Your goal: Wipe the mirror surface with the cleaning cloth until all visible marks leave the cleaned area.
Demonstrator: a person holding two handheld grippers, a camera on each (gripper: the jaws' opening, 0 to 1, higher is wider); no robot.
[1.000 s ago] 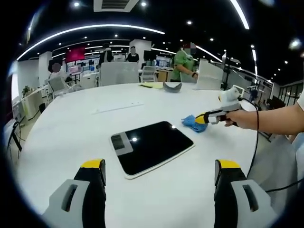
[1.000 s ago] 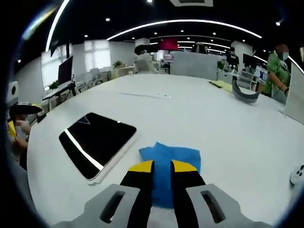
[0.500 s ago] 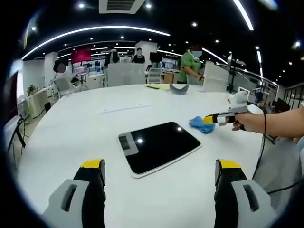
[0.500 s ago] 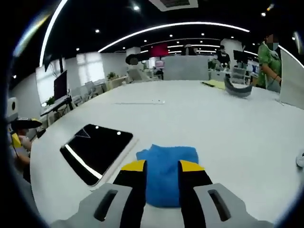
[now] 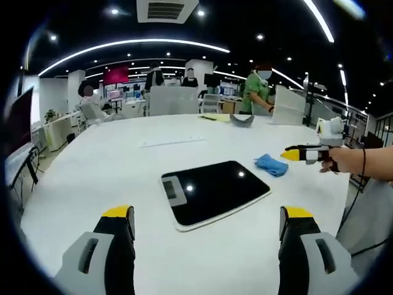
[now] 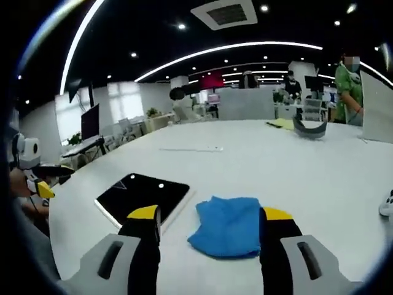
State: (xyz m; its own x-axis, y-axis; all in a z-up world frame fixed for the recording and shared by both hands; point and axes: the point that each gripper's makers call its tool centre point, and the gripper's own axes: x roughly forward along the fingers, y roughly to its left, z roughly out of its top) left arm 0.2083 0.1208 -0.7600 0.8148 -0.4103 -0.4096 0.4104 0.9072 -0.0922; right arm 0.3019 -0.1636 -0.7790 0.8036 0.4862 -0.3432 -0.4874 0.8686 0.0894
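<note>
The mirror [image 5: 215, 192], a dark glossy slab in a white frame, lies flat on the white table [image 5: 92, 172] ahead of my left gripper [image 5: 207, 215], whose jaws stand wide open with nothing between them. A crumpled blue cloth [image 5: 272, 164] lies on the table just right of the mirror. The right gripper [image 5: 295, 153] hovers beside it, held by a hand. In the right gripper view the cloth [image 6: 228, 224] rests loose on the table between the open jaws of my right gripper [image 6: 210, 215], and the mirror [image 6: 144, 196] lies to its left.
A grey curved object [image 5: 241, 120] and yellow paper [image 5: 216, 117] lie at the table's far side, a thin strip [image 5: 172, 142] nearer the middle. A small white item [image 6: 387, 206] sits at the right edge. People and white partitions stand beyond the table.
My right gripper has opened from shut around the blue cloth and pulled back a little; the cloth stays on the table. The left gripper stays open.
</note>
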